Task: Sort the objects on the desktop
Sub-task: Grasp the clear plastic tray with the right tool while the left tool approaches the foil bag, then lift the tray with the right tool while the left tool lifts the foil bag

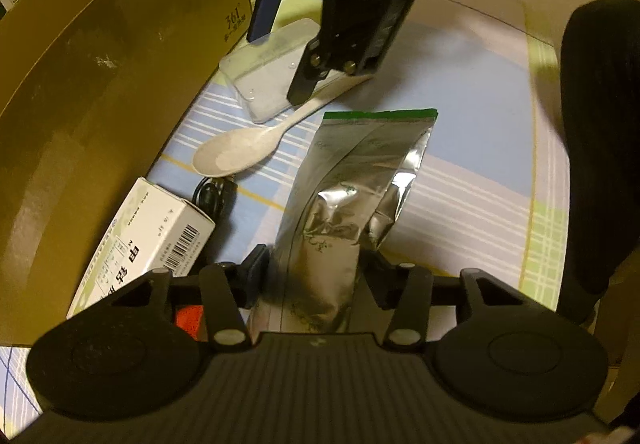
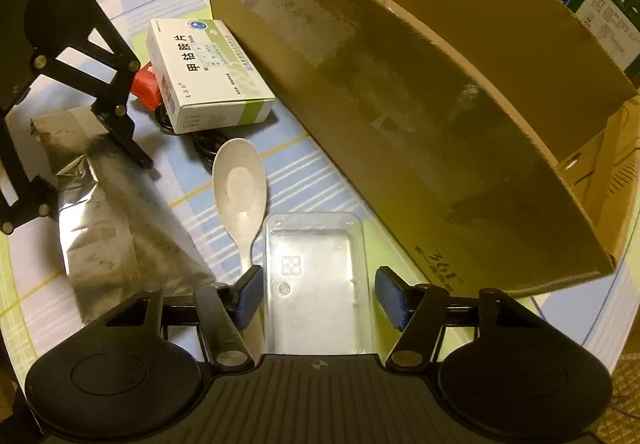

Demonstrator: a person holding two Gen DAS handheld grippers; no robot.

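My left gripper is shut on a silver foil pouch with a green top edge; it also shows in the right wrist view. My right gripper is open, its blue pads on either side of a clear plastic tray without touching it. The tray also shows in the left wrist view, under the right gripper. A white plastic spoon lies between tray and pouch, seen too in the right wrist view.
A large open cardboard box stands along the striped cloth. A white medicine box lies beside it, over a red packet and a black cable. More cartons stand behind.
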